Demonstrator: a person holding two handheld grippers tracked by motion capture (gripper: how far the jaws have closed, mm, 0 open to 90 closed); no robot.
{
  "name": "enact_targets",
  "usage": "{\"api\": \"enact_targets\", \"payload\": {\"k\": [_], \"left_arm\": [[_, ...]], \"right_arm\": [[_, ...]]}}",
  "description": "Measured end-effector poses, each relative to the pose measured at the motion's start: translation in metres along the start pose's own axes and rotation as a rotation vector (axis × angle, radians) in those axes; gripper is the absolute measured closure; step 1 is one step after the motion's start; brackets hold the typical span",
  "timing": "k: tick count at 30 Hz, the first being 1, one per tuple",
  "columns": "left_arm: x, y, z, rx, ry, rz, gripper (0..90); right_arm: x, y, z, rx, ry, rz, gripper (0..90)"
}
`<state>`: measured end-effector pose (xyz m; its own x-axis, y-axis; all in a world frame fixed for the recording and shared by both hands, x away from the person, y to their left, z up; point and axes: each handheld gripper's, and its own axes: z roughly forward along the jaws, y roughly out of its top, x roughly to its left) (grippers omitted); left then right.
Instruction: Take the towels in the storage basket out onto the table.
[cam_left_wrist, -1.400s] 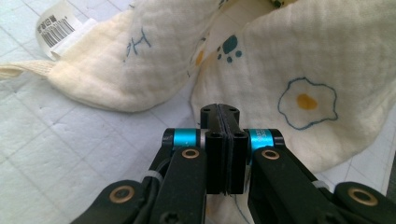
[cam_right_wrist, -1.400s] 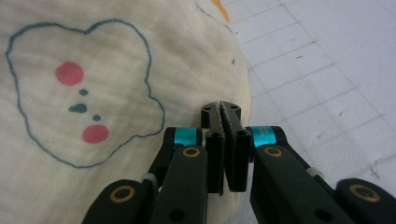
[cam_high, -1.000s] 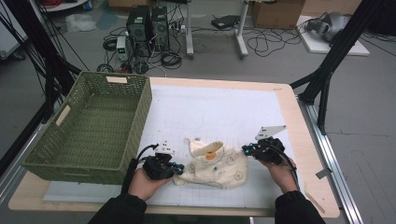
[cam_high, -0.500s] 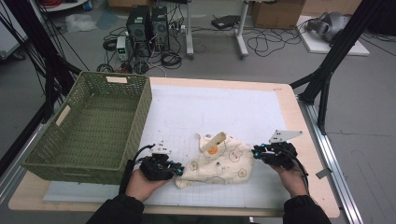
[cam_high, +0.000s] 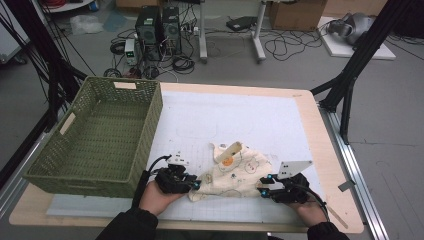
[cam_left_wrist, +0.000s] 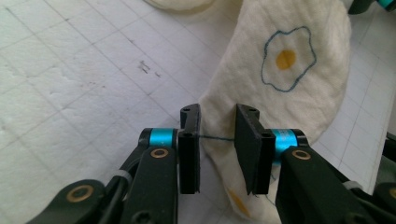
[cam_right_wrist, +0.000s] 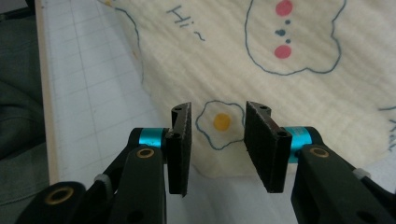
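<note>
Both tongs, left (cam_left_wrist: 217, 135) and right (cam_right_wrist: 217, 140), are standing apart, having just been opening over the cloth (cam_high: 235, 172) lying on the counter (cam_high: 305, 125) (soft, light, floppy), best pinched at its edges.

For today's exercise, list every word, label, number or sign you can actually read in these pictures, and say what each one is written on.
"Hi~": drawn in blue on the cream cloth, right gripper view.
Blue letters at that cloth's right edge: cut off, unreadable.
Tan label on the green basket, far rim: too small to read.
Tan label on its left rim: too small to read.
</note>
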<state>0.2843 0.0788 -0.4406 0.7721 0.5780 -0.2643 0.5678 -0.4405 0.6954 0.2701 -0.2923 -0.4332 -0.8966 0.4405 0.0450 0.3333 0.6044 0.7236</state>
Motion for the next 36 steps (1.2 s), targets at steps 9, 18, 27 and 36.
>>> {"api": "enact_targets", "payload": {"k": [9,18,27,36], "left_arm": [[-0.003,0.0,0.002,-0.011,0.029,0.011,86.3],[0.001,0.002,-0.031,-0.134,0.061,-0.057,86.4],[-0.004,0.007,-0.044,-0.197,0.095,-0.076,86.5],[-0.002,0.005,-0.035,-0.165,0.1,-0.074,67.9]], "right_arm": [[-0.001,0.004,0.011,0.05,0.016,-0.02,85.1],[0.008,0.011,-0.013,0.011,0.029,-0.057,87.9],[0.028,0.016,-0.039,0.006,0.049,-0.101,88.0],[0.027,0.005,-0.019,0.041,0.106,-0.073,83.2]]}}
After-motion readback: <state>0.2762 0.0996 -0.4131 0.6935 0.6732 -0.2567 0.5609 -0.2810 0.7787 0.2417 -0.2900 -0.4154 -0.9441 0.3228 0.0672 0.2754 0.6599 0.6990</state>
